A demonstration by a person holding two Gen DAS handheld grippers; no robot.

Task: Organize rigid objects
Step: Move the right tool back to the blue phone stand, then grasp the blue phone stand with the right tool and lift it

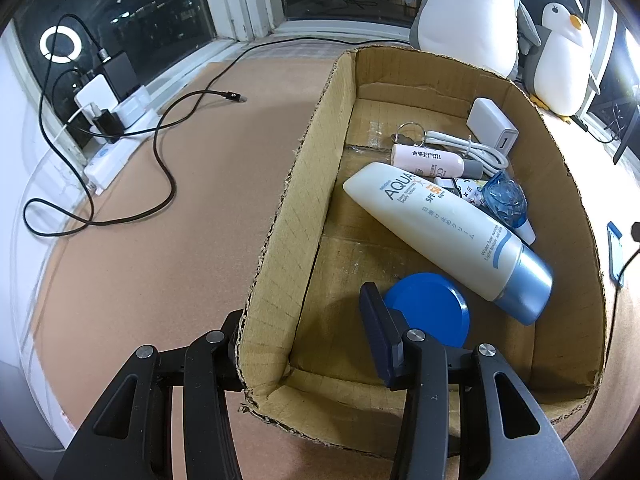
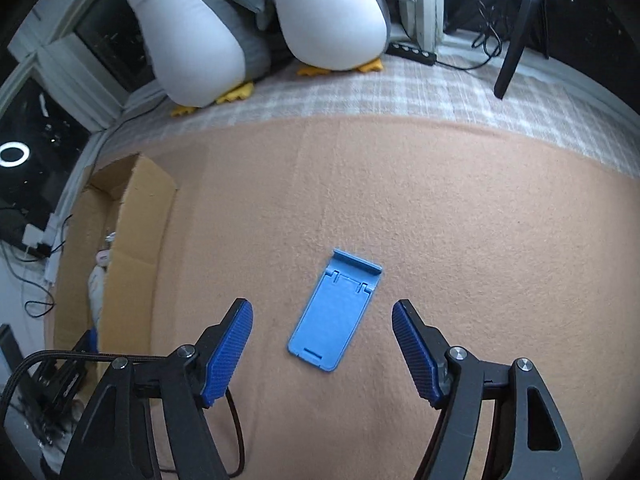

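Step in hand, by judgement: pick-up of last loose item. Stand lay flat on felt, right of box, apart from it. Right gripper hovered over stand's near end, jaws spread wide either side, nothing touched. Left gripper straddled box's near-left wall, one finger each side; whether clamped on wall, could not tell. Box already held tube, lid, charger. Next move called for: descend, close across stand's narrow width, carry left to box.
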